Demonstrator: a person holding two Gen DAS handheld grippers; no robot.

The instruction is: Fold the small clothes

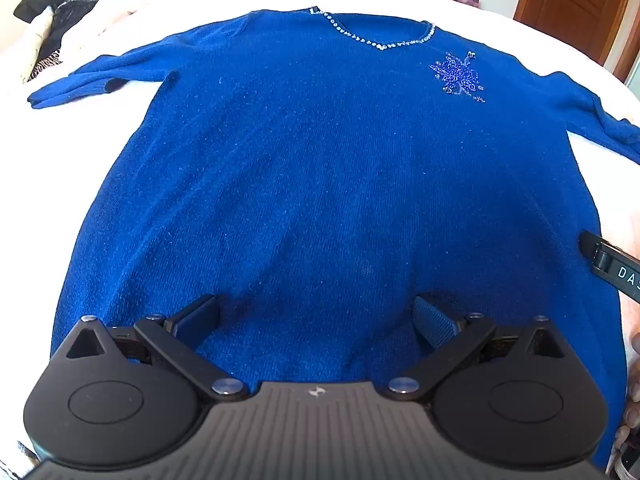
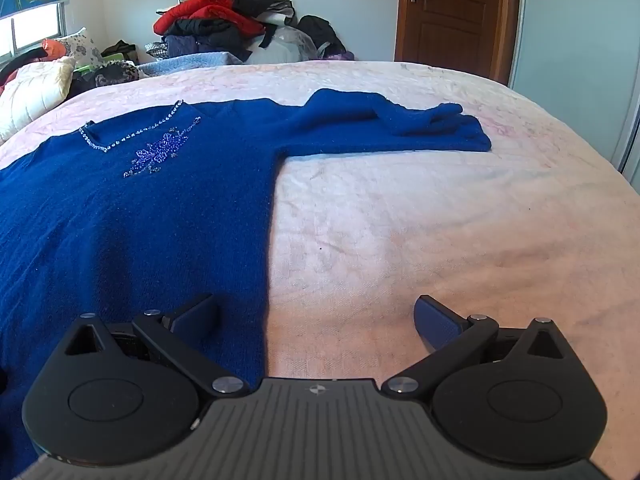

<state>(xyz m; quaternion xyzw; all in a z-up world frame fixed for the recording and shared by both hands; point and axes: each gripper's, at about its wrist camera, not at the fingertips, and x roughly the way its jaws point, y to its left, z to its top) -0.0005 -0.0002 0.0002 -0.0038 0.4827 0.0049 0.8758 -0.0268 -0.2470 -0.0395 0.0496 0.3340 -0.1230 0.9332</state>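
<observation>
Claws (image 1: pixel 316 320) gaping above sweater (image 1: pixel 320 168).

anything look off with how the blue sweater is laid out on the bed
Mostly flat, but the blue sweater has one sleeve bunched and twisted at its cuff end rather than lying smooth on the bed cover. Nothing looks damaged or spilled.

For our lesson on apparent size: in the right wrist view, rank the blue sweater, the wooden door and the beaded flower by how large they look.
1. Blue sweater: largest, though it lies nearest the camera.
2. Wooden door: smaller, being far off.
3. Beaded flower: smallest.
</observation>
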